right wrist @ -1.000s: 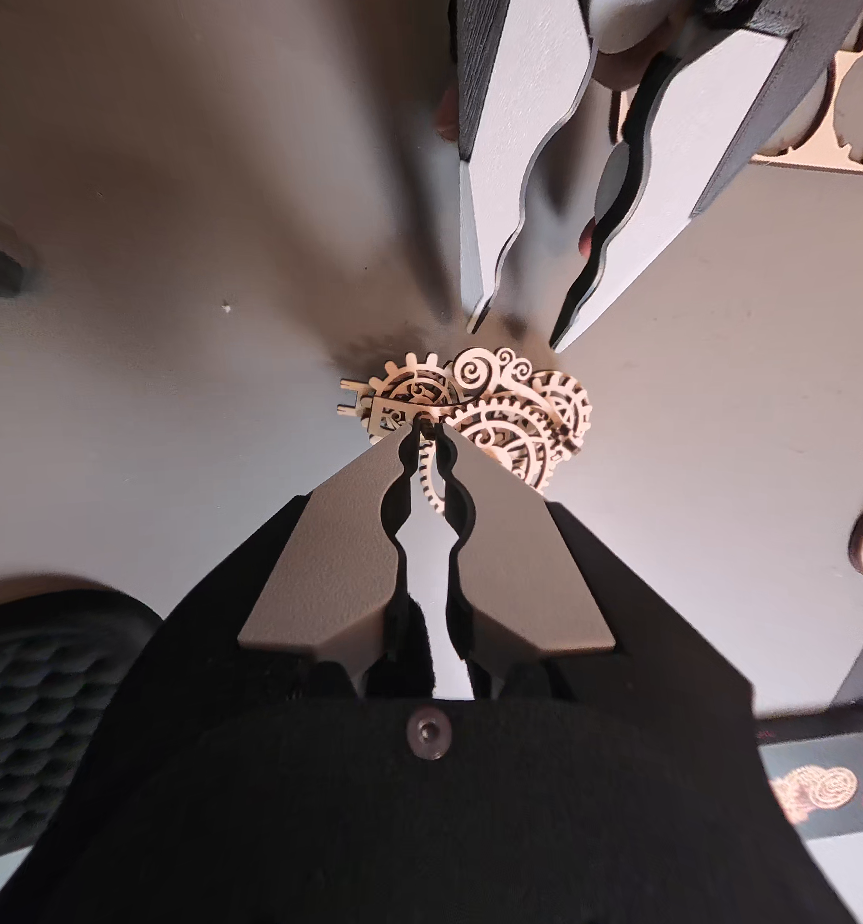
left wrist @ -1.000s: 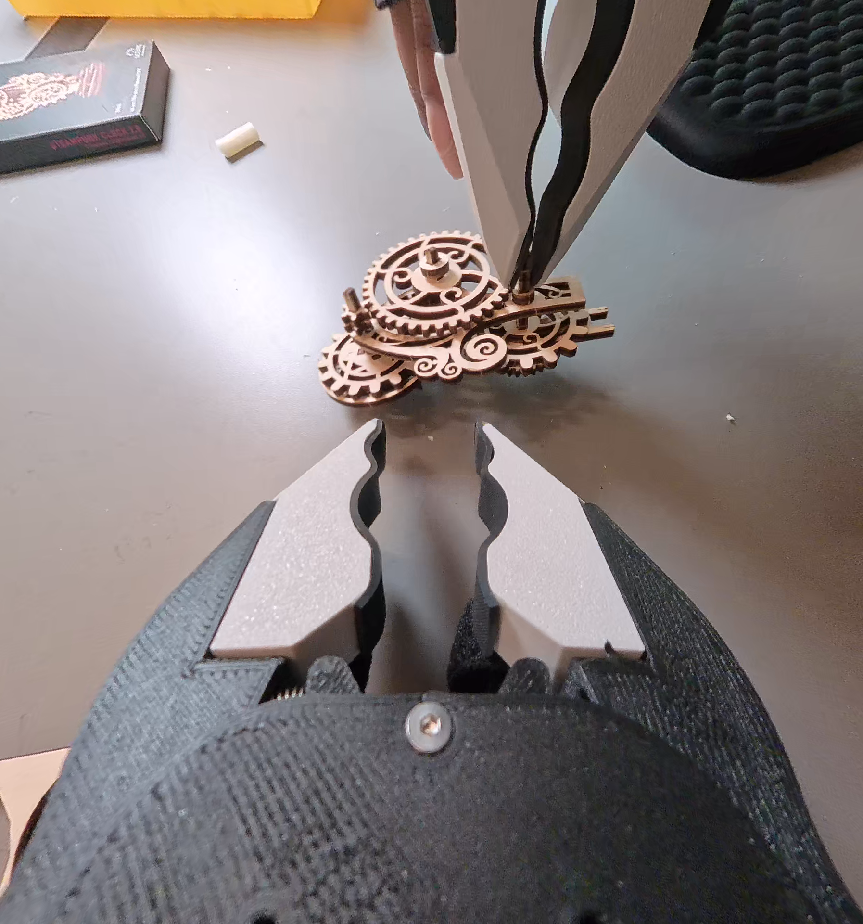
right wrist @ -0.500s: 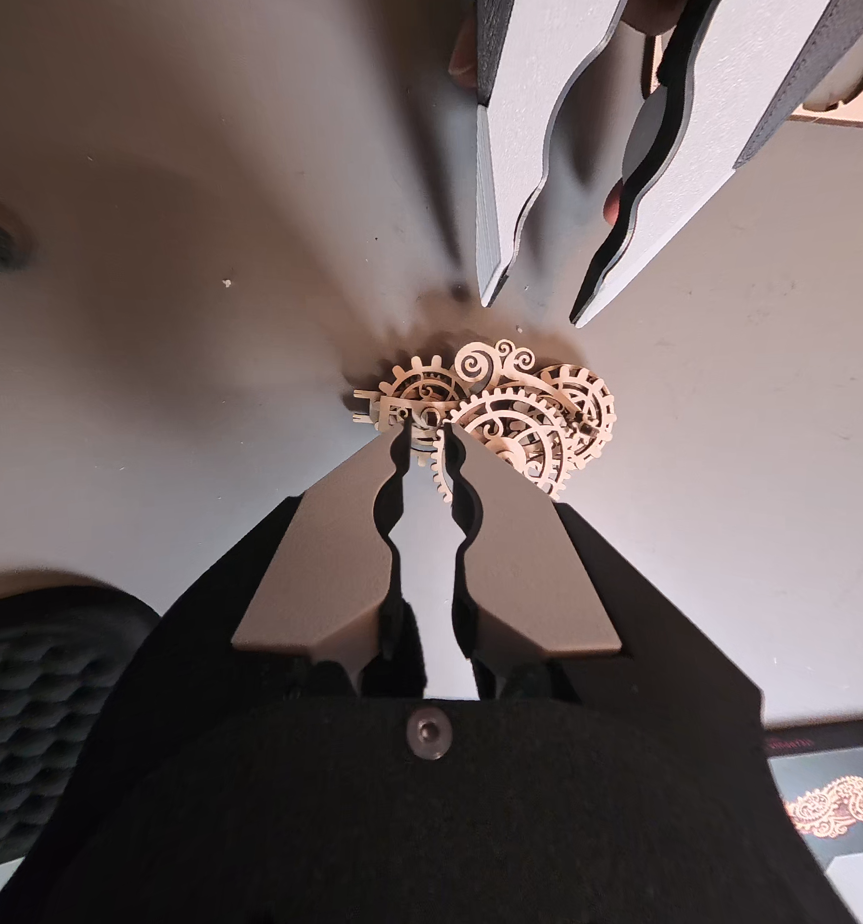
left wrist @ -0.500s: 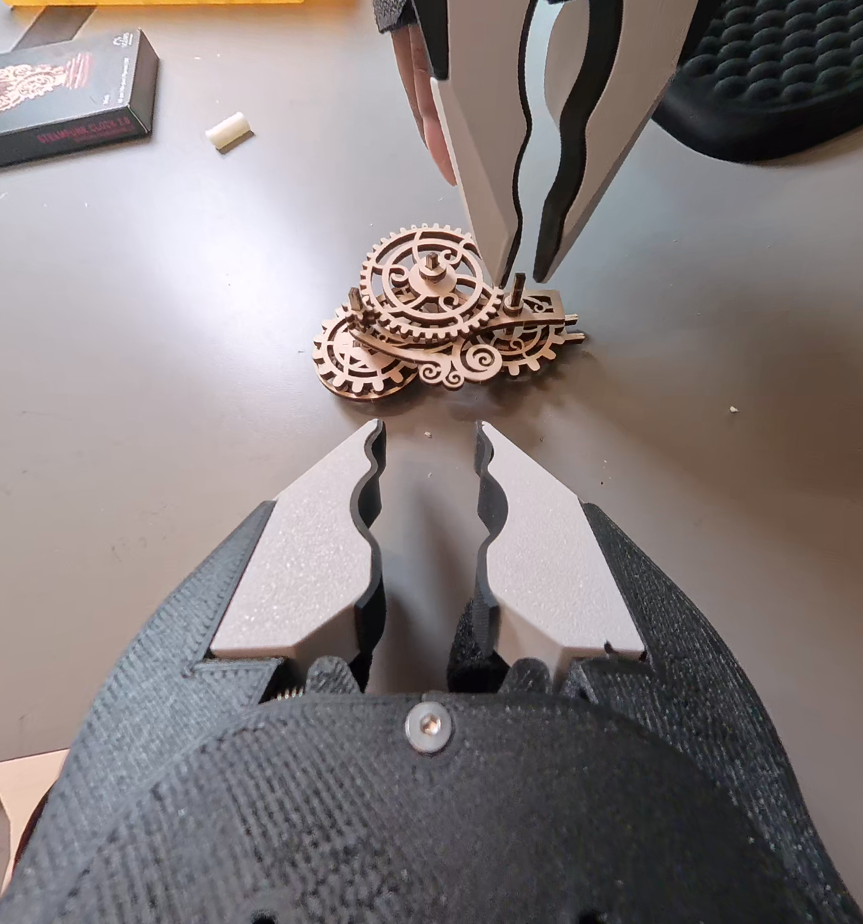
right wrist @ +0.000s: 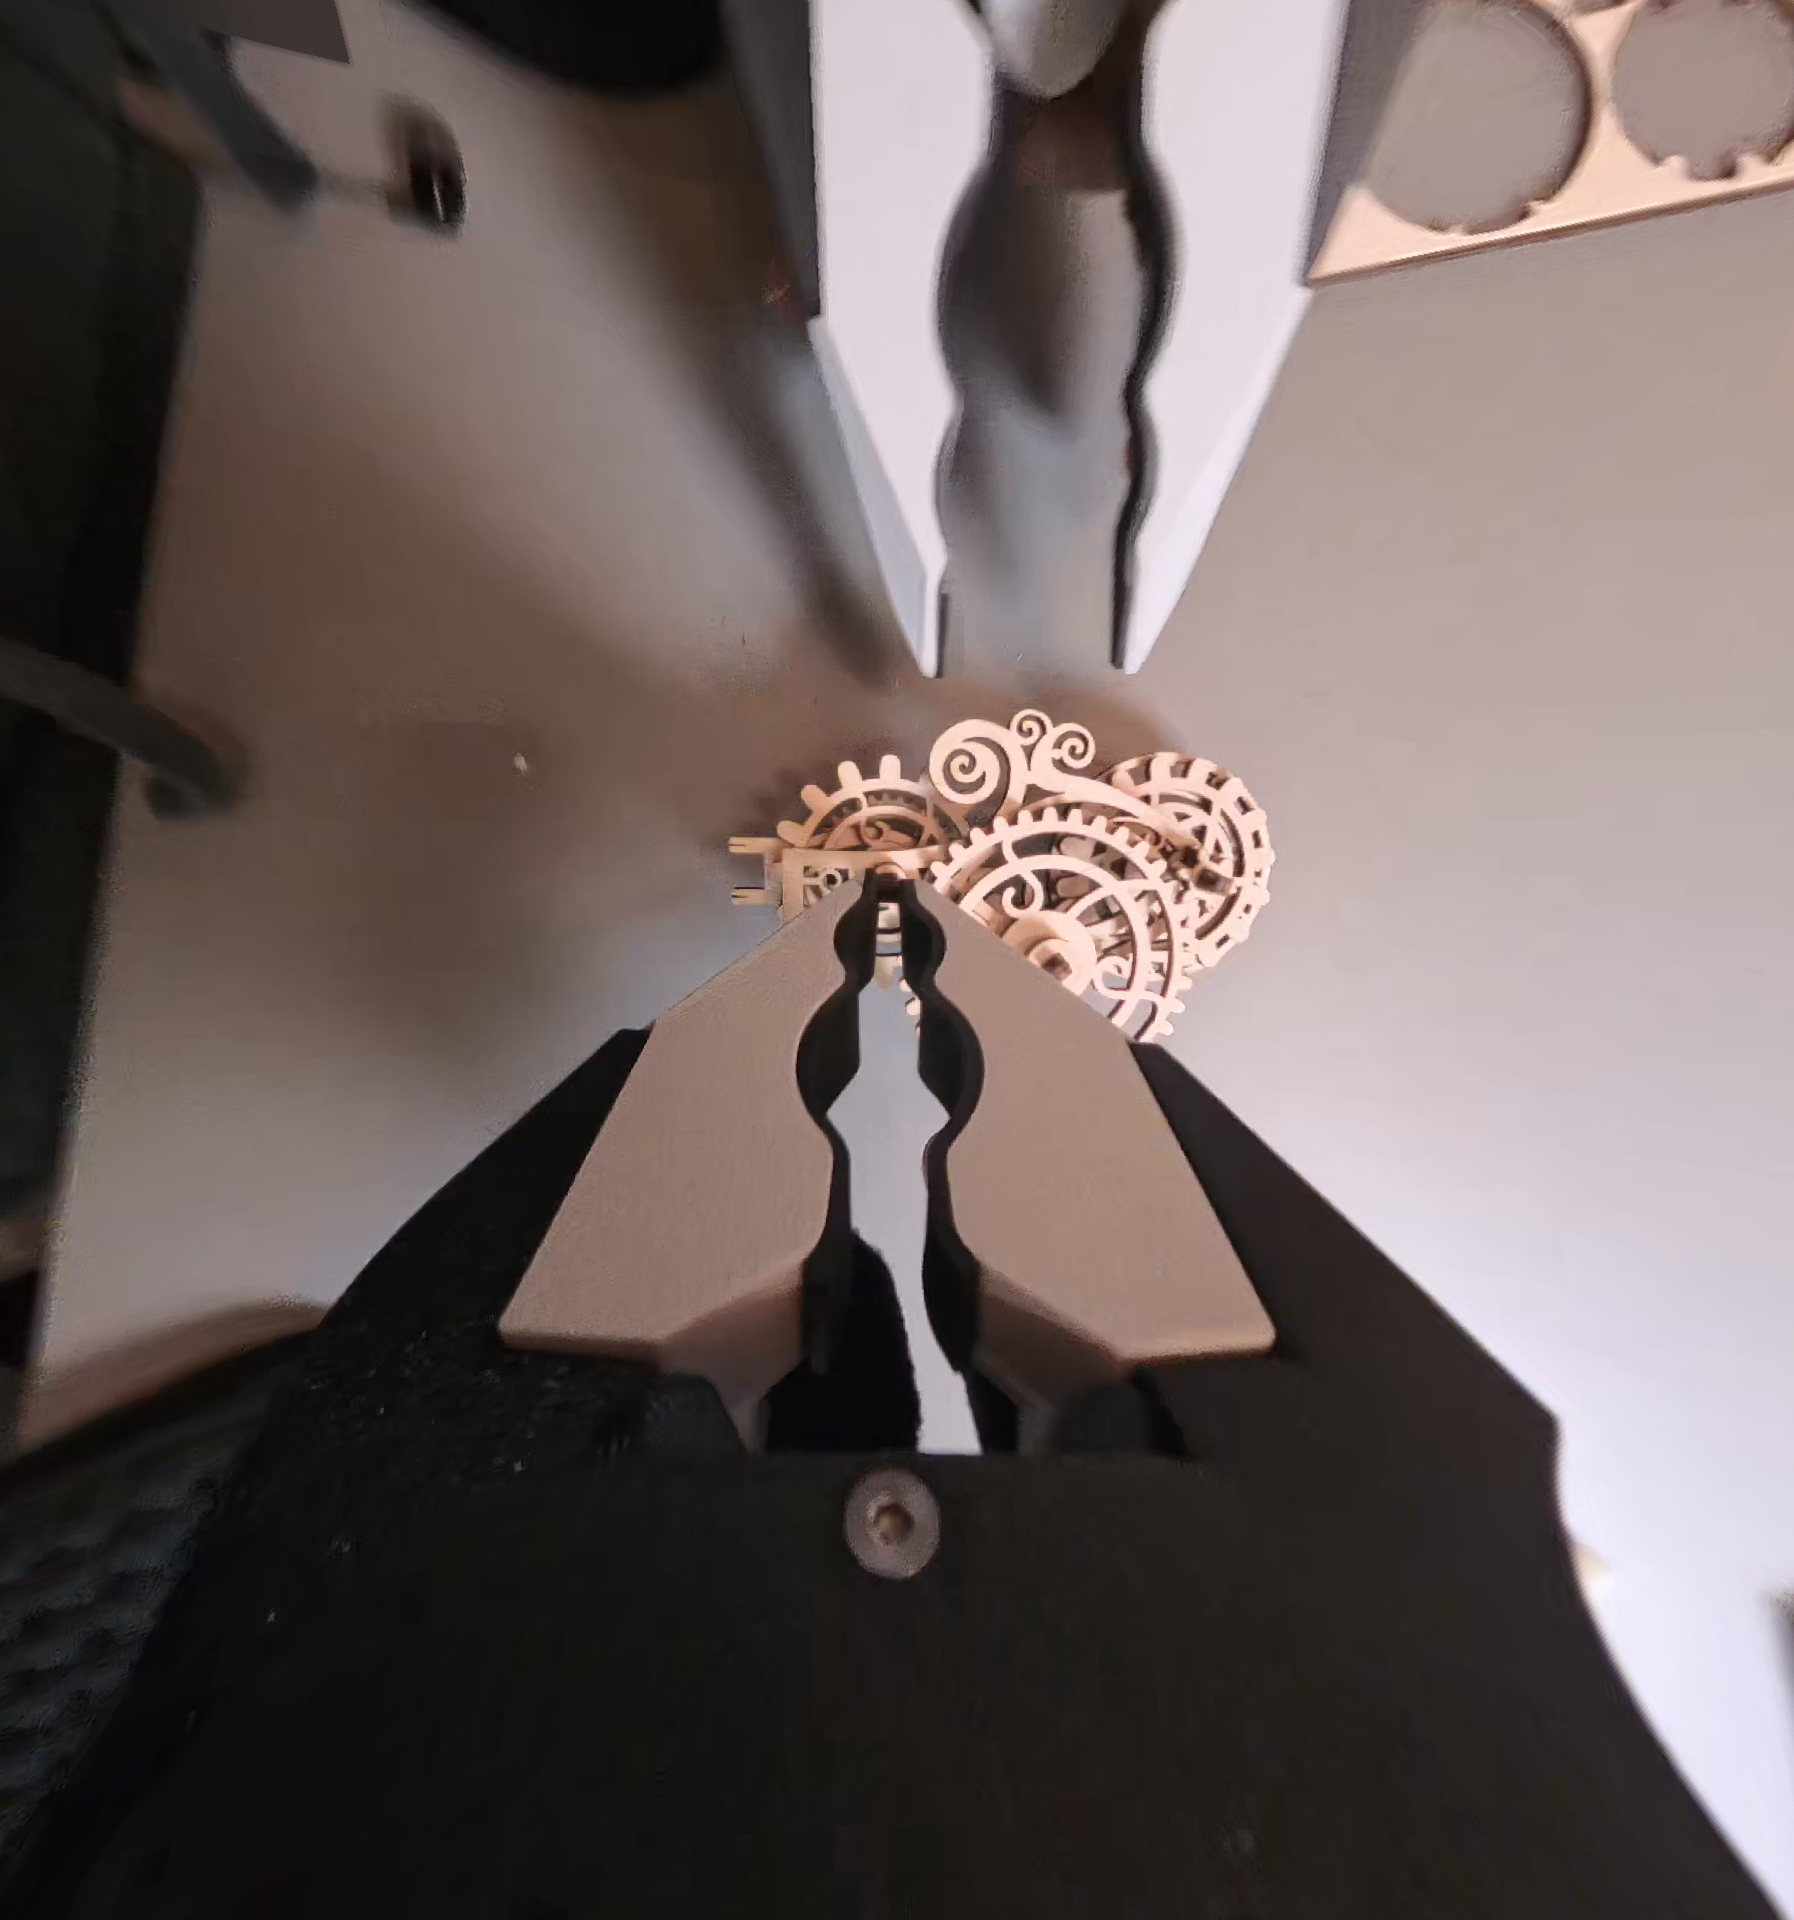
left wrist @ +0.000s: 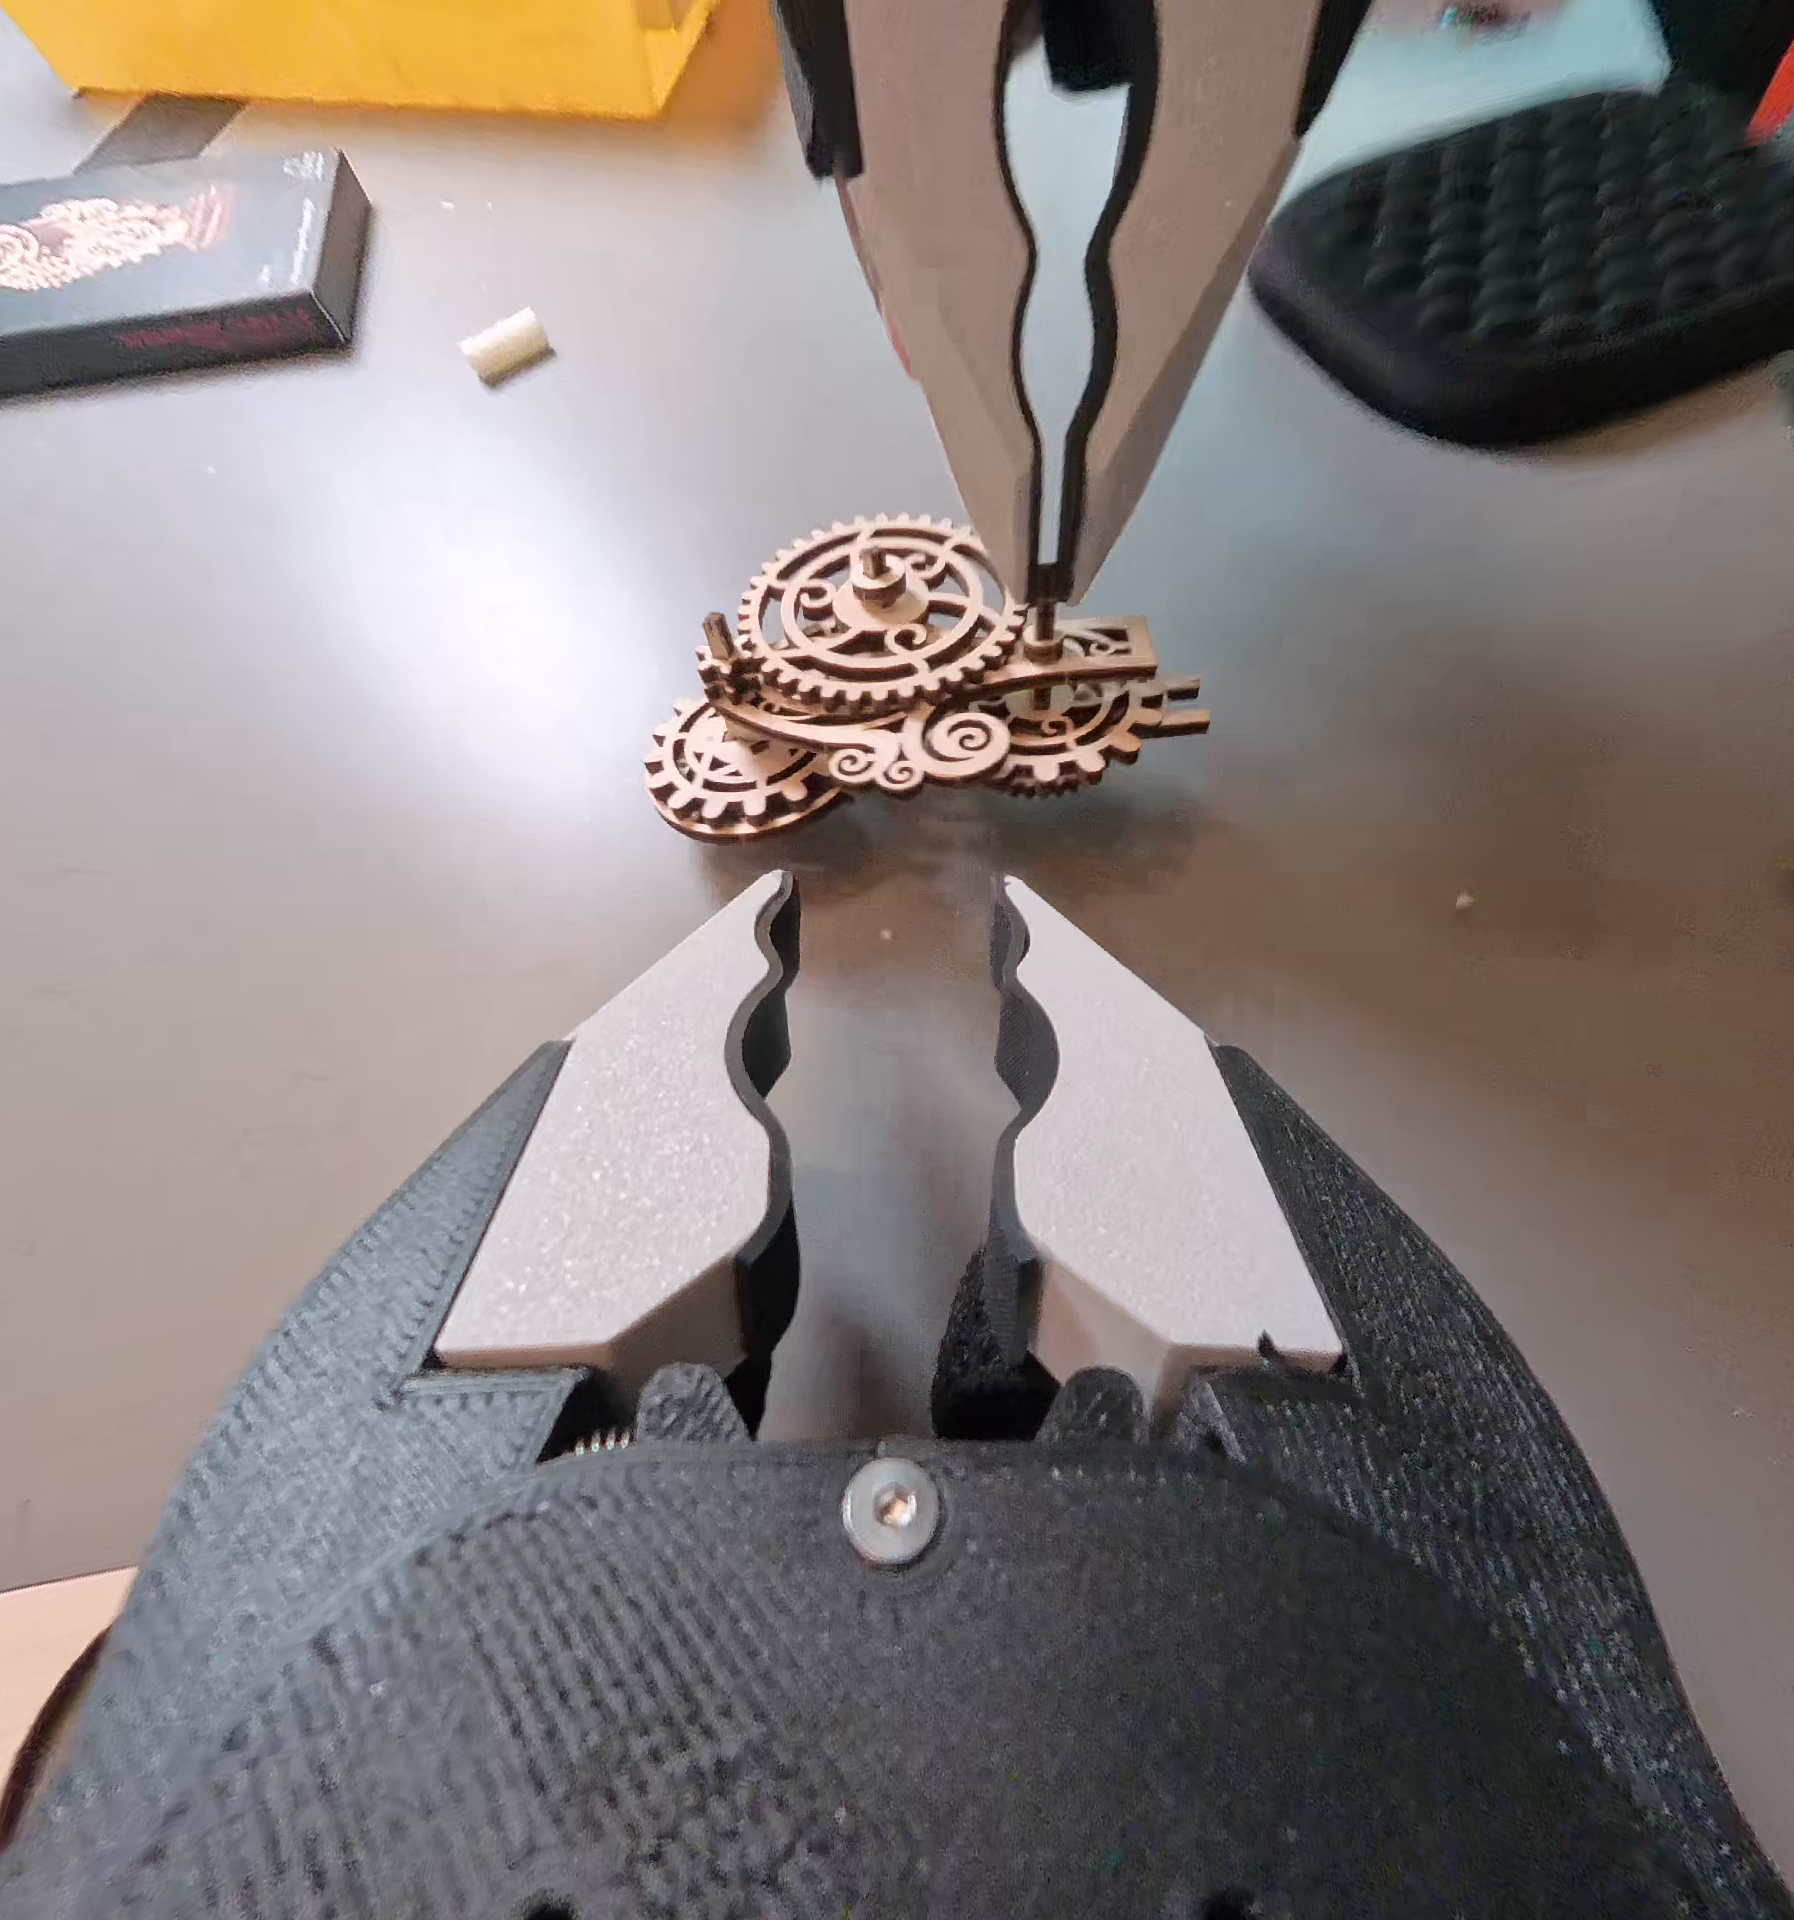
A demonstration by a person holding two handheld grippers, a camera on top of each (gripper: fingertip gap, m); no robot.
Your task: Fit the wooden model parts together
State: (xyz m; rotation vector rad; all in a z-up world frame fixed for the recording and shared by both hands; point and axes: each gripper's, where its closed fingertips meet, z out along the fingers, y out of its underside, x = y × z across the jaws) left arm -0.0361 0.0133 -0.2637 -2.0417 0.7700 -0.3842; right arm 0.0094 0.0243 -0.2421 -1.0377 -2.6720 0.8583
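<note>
Pressing the small peg (left wrist: 1047,621) straight down with the right tongs (left wrist: 1051,592) clamped on it works best while the left tongs (left wrist: 893,904), apart at six o'clock, steady the gear model (left wrist: 914,686) on the bench (left wrist: 301,727).

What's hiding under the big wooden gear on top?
Under the big gear you can see a curly wooden arm and two smaller gears, one at each end, resting on the table. The middle underneath is covered, so I can't tell.
</note>
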